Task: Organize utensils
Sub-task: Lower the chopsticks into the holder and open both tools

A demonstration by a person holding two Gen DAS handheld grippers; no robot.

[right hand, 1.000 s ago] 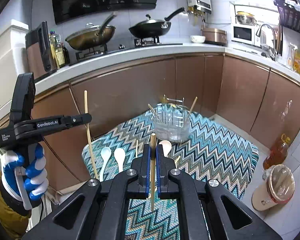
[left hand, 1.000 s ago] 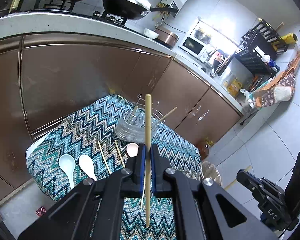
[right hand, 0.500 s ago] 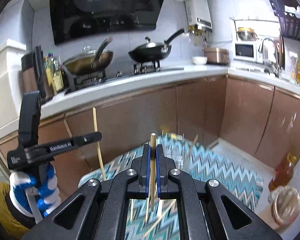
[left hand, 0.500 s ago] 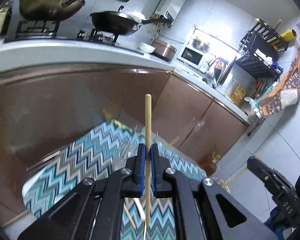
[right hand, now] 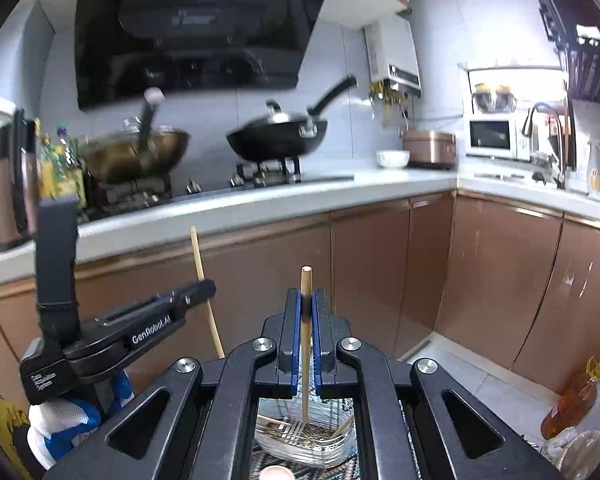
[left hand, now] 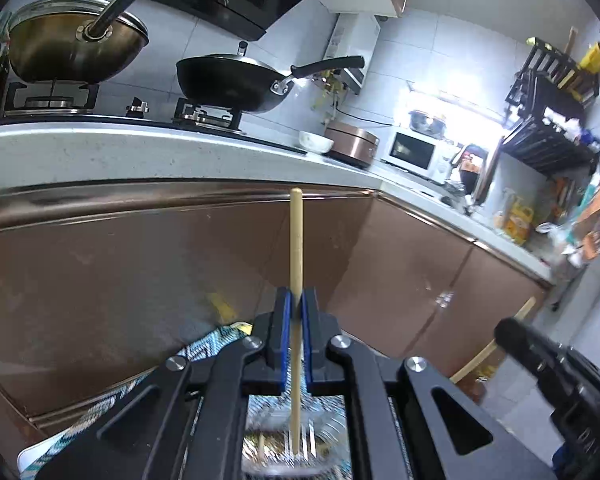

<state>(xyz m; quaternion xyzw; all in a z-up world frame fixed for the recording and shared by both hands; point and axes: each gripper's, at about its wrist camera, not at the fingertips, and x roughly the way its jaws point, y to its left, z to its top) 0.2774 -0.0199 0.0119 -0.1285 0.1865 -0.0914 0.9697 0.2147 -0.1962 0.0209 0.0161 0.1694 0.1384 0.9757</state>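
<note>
The left gripper (left hand: 296,312) clamps an upright chopstick (left hand: 296,248) above a blurred holder (left hand: 324,440); the right gripper (right hand: 306,312) clamps another chopstick (right hand: 306,344) over the glass holder (right hand: 300,444), partly hidden.

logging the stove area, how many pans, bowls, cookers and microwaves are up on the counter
pans: 2, a brass one and a black one
bowls: 1, white
cookers: 1, copper
microwaves: 1
total: 5
</note>
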